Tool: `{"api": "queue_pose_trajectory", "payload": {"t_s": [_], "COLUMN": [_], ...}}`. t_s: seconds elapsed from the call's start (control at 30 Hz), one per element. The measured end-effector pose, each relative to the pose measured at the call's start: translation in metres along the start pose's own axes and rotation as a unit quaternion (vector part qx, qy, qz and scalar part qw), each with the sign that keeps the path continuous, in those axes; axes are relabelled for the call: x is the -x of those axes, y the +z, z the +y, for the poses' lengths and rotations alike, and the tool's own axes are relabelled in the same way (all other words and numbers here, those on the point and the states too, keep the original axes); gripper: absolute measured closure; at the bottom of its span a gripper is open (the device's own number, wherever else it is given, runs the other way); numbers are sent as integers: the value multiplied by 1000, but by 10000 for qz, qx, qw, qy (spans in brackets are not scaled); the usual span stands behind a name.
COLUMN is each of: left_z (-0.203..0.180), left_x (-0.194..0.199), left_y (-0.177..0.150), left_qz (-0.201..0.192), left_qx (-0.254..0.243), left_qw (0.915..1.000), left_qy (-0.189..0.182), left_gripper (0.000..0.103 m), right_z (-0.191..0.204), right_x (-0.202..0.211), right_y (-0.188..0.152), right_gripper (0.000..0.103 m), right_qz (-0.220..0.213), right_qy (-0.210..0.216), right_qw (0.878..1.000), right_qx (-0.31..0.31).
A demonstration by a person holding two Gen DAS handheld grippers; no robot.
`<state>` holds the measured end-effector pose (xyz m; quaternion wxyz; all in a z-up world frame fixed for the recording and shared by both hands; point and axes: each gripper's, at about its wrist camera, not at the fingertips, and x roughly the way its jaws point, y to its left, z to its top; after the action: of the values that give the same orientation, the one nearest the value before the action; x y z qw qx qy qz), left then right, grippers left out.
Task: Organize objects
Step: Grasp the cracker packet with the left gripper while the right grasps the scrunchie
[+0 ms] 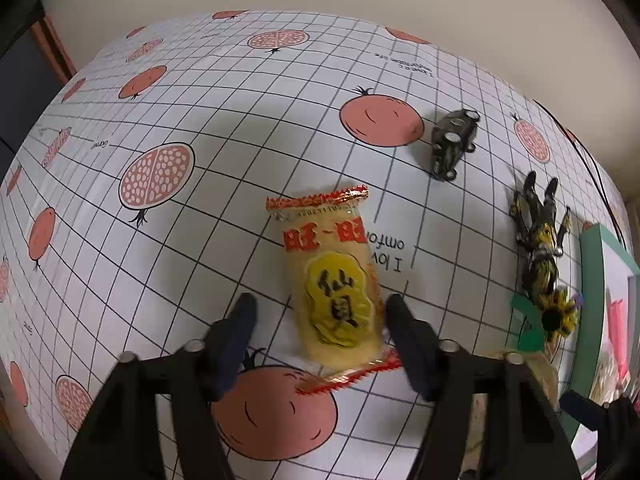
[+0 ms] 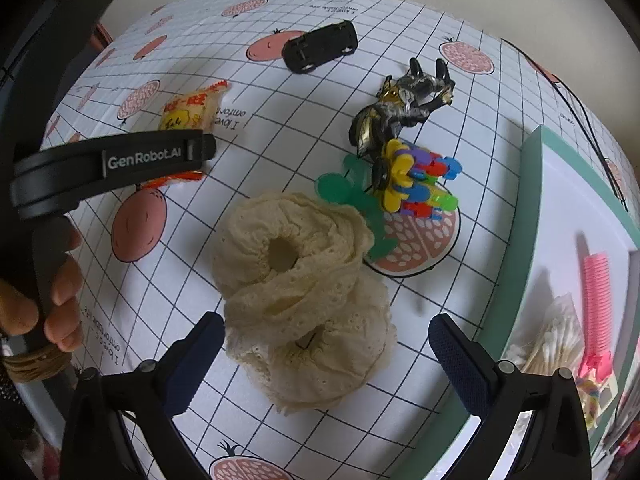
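Left claw point(image 1: 318, 320) wide apart, holding nothing, fingers either side of the one snack packet point(image 1: 330, 276) lying flat on the tabletop point(image 1: 224, 160). Right claw point(image 2: 326, 344) also wide apart, empty, straddling two cream lace scrunchies point(image 2: 304, 292), stacked and overlapping. One black toy car point(image 2: 320, 46), one robot figure point(image 2: 400, 108), one colourful plastic flower toy point(image 2: 416, 184). Green-rimmed tray point(image 2: 516, 264) at right holds a pink comb point(image 2: 596, 300).
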<state>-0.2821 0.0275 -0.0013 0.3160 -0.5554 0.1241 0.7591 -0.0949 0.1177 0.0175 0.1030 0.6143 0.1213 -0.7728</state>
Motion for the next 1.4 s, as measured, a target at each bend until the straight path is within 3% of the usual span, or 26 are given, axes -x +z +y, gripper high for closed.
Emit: {"api": "queue_pose_trajectory", "payload": {"t_s": [0.13,0.2,0.6,0.9,1.27,1.37,1.4], "left_z": [0,18,18,18,20,19,20], "left_x": [4,8,23,36,40,39,40], "left_y": [-7,-7,-34,-49,-51,-50,-51], "left_qz": [52,96,358,405,417,416,417], "left_qx": [-83,-71,-145,-79,-79,-69,-66], "left_qw": [10000,9999,9992,9990,9990,9990,9990], "left_qy": [8,-54,-76,-147,-162,-171,-175], "left_gripper": [60,60,62,62,62,62,62], "right_z": [2,2,5,7,9,9,8], "right_x": [-3,-5,-15,-12,-9,-3,0], "right_y": [-2,-2,-6,-17,-23,-22,-21], "right_gripper": [0,0,0,0,0,14,28], "right_qz": [37,63,163,-233,-384,-450,-495], "right_qy": [-52,-81,-191,-247,-194,-158,-140], "right_qw": [10000,9999,9996,9994,9986,9981,9980], "right_qx": [16,9,87,61,318,395,379]}}
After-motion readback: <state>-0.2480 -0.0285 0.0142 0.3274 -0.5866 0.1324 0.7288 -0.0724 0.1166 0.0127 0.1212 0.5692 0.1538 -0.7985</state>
